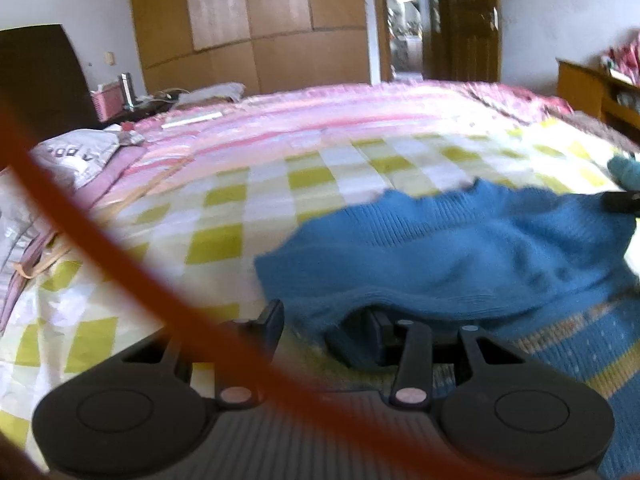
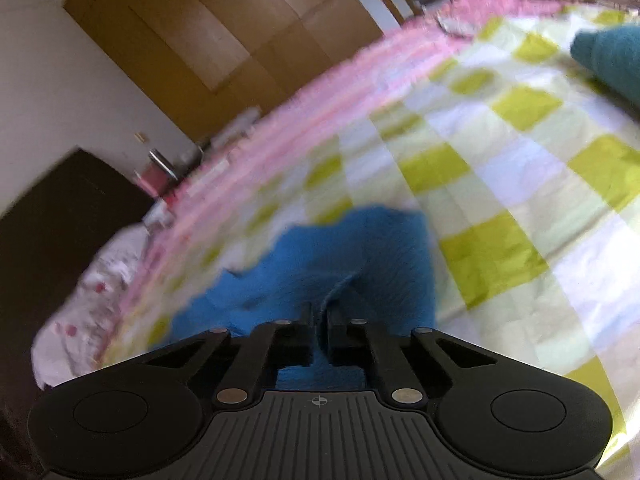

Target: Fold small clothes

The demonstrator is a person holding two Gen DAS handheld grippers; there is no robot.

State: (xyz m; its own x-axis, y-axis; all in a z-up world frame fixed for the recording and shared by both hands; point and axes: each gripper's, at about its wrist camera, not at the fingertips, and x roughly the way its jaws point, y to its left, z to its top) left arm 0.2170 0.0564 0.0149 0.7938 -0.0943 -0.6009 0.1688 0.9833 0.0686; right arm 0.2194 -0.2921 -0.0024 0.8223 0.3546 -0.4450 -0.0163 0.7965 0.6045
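A blue knitted sweater (image 1: 460,252) lies on the yellow-and-white checked sheet (image 1: 224,236), with striped knit showing at its near right. My left gripper (image 1: 328,322) is at the sweater's near edge. Its jaws stand apart: the left finger (image 1: 274,320) is bare over the sheet, and the right finger is tucked under a fold of the knit. In the right wrist view the right gripper (image 2: 319,320) is shut, with a ridge of the blue sweater (image 2: 340,248) pinched in the narrow gap. A dark tip (image 1: 622,200) on the sweater's far right edge looks like that gripper.
An orange cable (image 1: 100,240) crosses the left wrist view diagonally, close to the lens. A teal garment (image 2: 608,56) lies on the sheet beyond the sweater. A pink striped blanket (image 1: 320,112) covers the far part of the bed. Behind it are a wooden wardrobe (image 1: 256,20) and a doorway.
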